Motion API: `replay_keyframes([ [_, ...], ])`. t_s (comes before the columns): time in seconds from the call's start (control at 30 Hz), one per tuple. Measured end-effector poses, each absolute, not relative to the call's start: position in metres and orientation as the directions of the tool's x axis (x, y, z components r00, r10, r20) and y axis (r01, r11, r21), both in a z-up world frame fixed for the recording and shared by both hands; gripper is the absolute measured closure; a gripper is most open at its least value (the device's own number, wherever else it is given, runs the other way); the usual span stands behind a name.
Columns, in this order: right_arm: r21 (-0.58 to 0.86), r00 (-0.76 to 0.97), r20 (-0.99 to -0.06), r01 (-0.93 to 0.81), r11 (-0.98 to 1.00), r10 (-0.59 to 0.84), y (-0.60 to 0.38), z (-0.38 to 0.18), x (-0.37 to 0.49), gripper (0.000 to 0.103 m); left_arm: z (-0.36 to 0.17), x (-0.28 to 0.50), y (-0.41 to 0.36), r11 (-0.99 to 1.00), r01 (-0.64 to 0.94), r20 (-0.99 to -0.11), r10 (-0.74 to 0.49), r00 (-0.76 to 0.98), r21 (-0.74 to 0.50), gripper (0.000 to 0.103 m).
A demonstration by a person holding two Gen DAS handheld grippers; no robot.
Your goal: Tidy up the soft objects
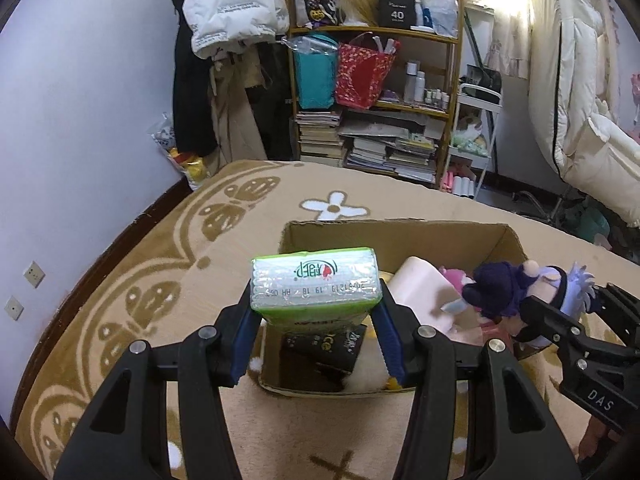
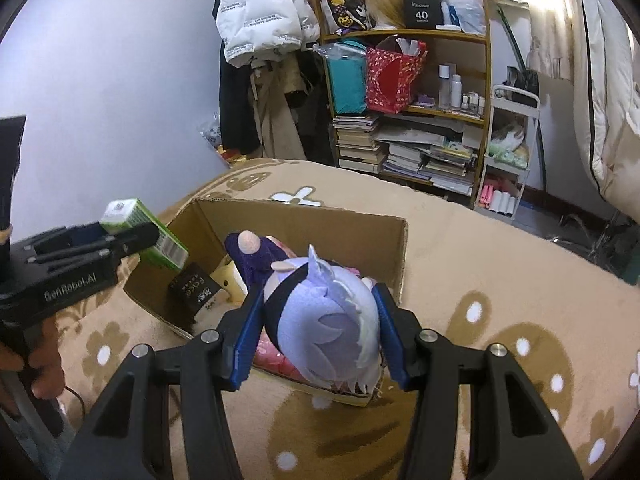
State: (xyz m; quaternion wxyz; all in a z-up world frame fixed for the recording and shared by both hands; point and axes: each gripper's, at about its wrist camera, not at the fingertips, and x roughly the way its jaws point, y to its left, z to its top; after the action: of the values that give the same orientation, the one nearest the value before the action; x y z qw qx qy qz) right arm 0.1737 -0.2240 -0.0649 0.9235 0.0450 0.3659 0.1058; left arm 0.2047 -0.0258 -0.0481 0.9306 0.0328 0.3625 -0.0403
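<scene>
My left gripper is shut on a green tissue pack and holds it above the left end of an open cardboard box. My right gripper is shut on a purple-haired plush doll above the box's right end. The doll also shows in the left wrist view, and the tissue pack in the right wrist view. Inside the box lie a black packet, a pink soft block and a pink plush.
The box sits on a tan bed blanket with brown and white flower patterns. Beyond the bed stand a cluttered wooden shelf, hanging coats and a white cart. The wall is on the left.
</scene>
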Motion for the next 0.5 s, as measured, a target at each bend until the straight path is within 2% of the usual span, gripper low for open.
replay_keyframes([
  [0.2,0.138,0.717,-0.665,-0.16,0.978,0.211,-0.2234,-0.0644,0.1764,0.046,-0.0527,0.2076,-0.0327,0.992,0.117,-0.686,-0.052,0.725,0.049,0.051],
  [0.27,0.137,0.719,-0.661,-0.167,0.976,0.216,-0.2239,-0.0636,0.1754,0.046,-0.0539,0.2075,-0.0331,0.992,0.118,-0.693,-0.054,0.719,0.044,0.046],
  [0.33,0.142,0.712,-0.666,-0.175,0.974,0.225,-0.2234,-0.0644,0.1757,0.046,-0.0532,0.2063,-0.0332,0.993,0.112,-0.687,-0.05,0.725,0.047,0.033],
  [0.43,0.145,0.708,-0.668,-0.178,0.973,0.229,-0.2232,-0.0644,0.1748,0.044,-0.0482,0.2043,-0.0324,0.994,0.097,-0.665,-0.037,0.746,0.053,0.022],
  [0.5,0.152,0.714,-0.662,-0.17,0.974,0.228,-0.2247,-0.0617,0.1728,0.035,-0.0444,0.202,-0.0299,0.995,0.089,-0.652,-0.038,0.757,0.045,0.018],
])
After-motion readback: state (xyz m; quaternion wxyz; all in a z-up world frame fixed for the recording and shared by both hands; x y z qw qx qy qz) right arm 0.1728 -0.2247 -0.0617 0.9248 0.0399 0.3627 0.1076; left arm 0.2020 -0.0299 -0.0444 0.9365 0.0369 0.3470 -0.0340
